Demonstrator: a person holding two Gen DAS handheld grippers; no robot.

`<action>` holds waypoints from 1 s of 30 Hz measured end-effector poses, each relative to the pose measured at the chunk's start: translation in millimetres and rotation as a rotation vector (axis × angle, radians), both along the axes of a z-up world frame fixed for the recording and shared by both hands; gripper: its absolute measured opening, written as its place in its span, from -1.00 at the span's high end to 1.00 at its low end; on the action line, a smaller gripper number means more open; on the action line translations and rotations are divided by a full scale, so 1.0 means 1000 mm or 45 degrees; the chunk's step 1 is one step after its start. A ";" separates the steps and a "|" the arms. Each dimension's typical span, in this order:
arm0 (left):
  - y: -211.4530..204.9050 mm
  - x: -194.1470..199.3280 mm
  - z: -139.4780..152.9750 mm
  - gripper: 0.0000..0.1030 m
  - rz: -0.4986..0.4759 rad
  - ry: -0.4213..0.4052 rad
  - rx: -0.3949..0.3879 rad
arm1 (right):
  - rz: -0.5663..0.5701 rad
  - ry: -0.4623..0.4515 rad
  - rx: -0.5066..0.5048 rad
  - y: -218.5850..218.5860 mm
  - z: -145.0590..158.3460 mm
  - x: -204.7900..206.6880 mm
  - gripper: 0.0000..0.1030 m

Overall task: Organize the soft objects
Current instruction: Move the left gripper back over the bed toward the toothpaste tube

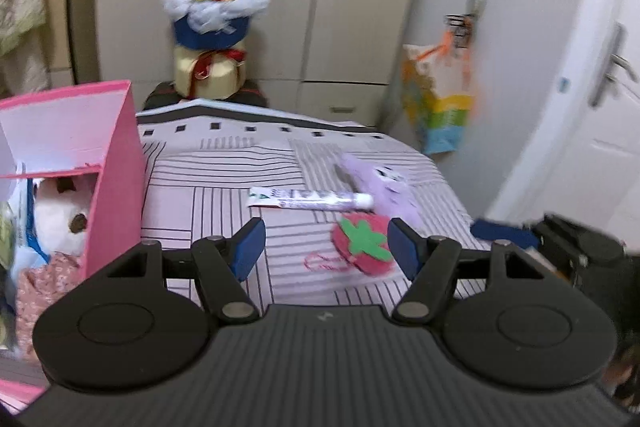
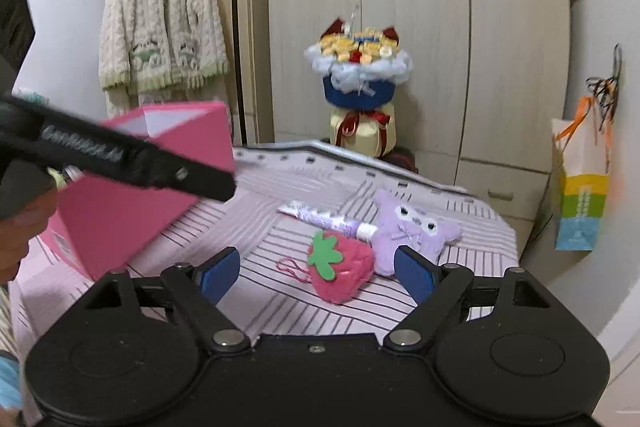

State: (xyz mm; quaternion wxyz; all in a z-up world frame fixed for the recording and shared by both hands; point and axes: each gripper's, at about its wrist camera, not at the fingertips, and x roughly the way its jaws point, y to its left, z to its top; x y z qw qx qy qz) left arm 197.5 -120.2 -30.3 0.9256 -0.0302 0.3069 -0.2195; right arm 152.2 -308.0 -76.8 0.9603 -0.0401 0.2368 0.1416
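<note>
A pink strawberry plush (image 2: 340, 271) with a green leaf lies on the striped bed cover (image 2: 280, 307). Just behind it are a purple owl-like plush (image 2: 412, 227) and a white-and-purple tube (image 2: 332, 221). My right gripper (image 2: 318, 275) hangs open above the cover with the strawberry just beyond its blue pads, apart from them. My left gripper (image 1: 326, 247) is also open and empty; the strawberry plush (image 1: 360, 247) sits near its right pad, with the tube (image 1: 312, 197) and the purple plush (image 1: 380, 183) farther off. The pink box (image 1: 80, 167) at left holds a white plush (image 1: 60, 215).
The pink box (image 2: 132, 211) stands on the bed's left side, partly hidden by the left gripper's black body (image 2: 120, 155). A blue-and-cream bouquet (image 2: 360, 83) stands before the wardrobe (image 2: 420, 7). A colourful paper bag (image 2: 580, 195) hangs at right, a knit cardigan (image 2: 160, 27) at left.
</note>
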 end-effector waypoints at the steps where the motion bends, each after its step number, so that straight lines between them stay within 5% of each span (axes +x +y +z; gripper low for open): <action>1: -0.003 0.009 -0.003 -0.29 0.039 0.022 -0.015 | 0.006 0.020 -0.014 0.001 -0.004 0.008 -0.69; 12: -0.034 0.092 -0.044 -0.22 0.274 0.344 -0.133 | 0.025 0.216 0.057 -0.005 -0.033 0.063 -0.60; 17: -0.045 0.113 -0.049 -0.22 0.385 0.354 -0.156 | 0.003 0.243 0.066 -0.005 -0.043 0.072 -0.58; 30: -0.057 0.135 -0.069 -0.23 0.441 0.398 -0.080 | -0.025 0.199 -0.053 0.006 -0.053 0.068 -0.55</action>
